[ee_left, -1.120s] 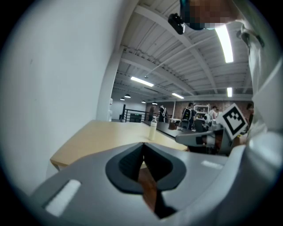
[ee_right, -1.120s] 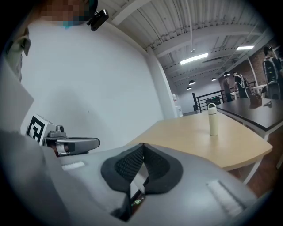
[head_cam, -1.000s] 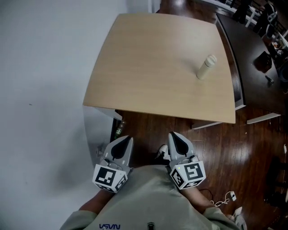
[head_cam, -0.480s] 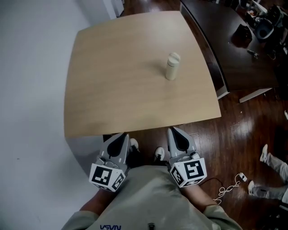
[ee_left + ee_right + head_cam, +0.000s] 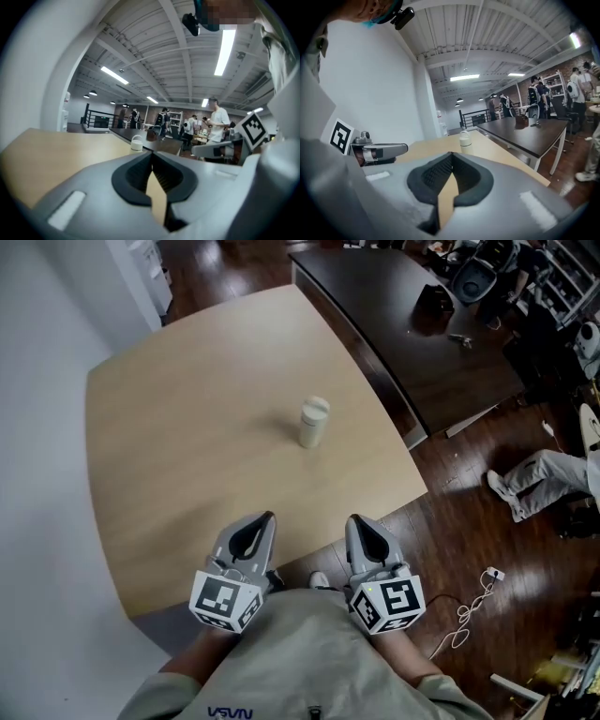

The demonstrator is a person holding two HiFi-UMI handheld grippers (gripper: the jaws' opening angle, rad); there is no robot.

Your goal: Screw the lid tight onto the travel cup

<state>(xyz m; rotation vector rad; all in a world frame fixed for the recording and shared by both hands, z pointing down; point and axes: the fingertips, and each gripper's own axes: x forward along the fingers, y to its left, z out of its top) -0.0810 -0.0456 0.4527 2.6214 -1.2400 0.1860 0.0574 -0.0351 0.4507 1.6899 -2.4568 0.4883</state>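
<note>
The grey left claw (image 5: 266, 517), its ribbed black pads pressed together on nothing, pointed nearly level, well short of the travel cup (image 5: 312, 425). That cream, cylindrical cup stood upright on the smooth pale-wood worktop (image 5: 169, 456), lid (image 5: 316, 409) on top. The right claw (image 5: 353, 519), equally short of the cup, was likewise clamped empty.

The right claw (image 5: 451, 154), jaws pressed together, faces the travel cup (image 5: 464, 141) upright on the tan table (image 5: 501, 154).
</note>
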